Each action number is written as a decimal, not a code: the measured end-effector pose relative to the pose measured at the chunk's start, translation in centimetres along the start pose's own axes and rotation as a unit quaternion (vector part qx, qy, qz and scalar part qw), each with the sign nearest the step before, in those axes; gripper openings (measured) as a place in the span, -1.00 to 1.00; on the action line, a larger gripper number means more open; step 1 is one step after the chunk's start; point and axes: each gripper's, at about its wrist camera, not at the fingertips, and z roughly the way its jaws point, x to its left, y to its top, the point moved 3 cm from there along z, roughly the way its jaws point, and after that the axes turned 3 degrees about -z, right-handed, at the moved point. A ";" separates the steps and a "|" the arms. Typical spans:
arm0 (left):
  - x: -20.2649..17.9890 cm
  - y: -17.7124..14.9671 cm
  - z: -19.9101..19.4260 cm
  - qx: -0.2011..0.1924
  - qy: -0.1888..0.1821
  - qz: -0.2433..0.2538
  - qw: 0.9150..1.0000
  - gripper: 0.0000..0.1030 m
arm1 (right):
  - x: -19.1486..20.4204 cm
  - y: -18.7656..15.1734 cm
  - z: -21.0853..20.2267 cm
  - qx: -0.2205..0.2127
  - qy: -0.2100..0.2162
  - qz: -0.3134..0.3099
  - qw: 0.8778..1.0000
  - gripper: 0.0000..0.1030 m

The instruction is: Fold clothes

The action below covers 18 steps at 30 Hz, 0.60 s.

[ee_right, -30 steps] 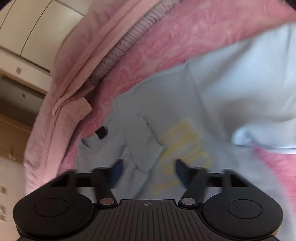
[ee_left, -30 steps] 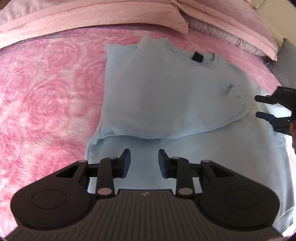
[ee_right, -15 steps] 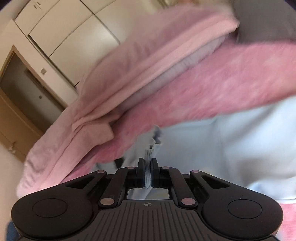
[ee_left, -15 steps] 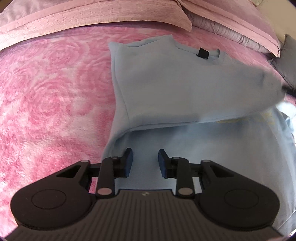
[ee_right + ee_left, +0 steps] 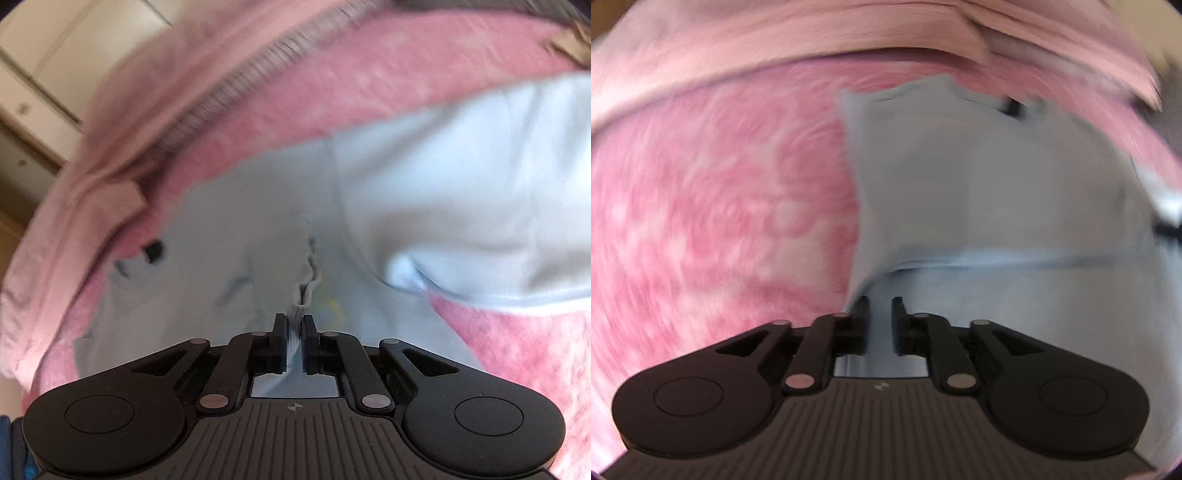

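Note:
A light blue sweatshirt [image 5: 979, 184] lies on the pink blanket, its black neck label [image 5: 1012, 107] at the far side. My left gripper [image 5: 880, 310] is down at the garment's near left edge. Its jaws are closing, a narrow gap still shows, and blue cloth lies between the fingers. In the right wrist view the same sweatshirt [image 5: 443, 177] spreads ahead, one sleeve folded across its body. My right gripper [image 5: 294, 325] has the bunched ribbed cuff [image 5: 304, 280] between its pads, and its jaws are opening. A faint yellow print [image 5: 332, 306] shows beside the cuff.
The rose-patterned pink blanket [image 5: 720, 203] covers the bed on all sides of the garment. Pale pink pillows [image 5: 812, 40] are stacked along the far edge. Beyond the bedding [image 5: 110, 166] in the right wrist view stand cream cupboard doors [image 5: 55, 55].
The right gripper shut on the sleeve cuff, carried it across the sweatshirt, and its jaws now stand slightly apart. The left gripper's jaws have narrowed at the garment's left edge.

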 end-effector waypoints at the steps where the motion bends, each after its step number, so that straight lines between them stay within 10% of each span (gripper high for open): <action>1: -0.8 0.0 -0.3 -0.005 0.003 0.030 1.000 -0.66 | -0.3 0.2 0.0 0.000 0.002 0.013 1.000 -0.54; 9: -3.8 0.7 0.3 -0.051 0.067 0.177 0.981 -0.45 | -1.0 0.9 0.3 0.003 0.004 0.047 0.999 -0.29; 13: -4.0 0.1 3.1 -0.047 0.082 0.248 0.964 -0.84 | -0.8 0.8 0.5 0.000 0.001 0.034 0.999 -0.48; 14: -3.6 0.2 3.0 -0.056 0.082 0.239 0.966 -0.85 | -0.7 0.8 0.6 0.000 0.004 0.026 1.000 -0.89; 18: -1.4 0.3 2.3 -0.070 0.083 0.161 0.981 -0.85 | 1.6 0.9 -0.4 -0.043 0.025 -0.048 0.998 -0.90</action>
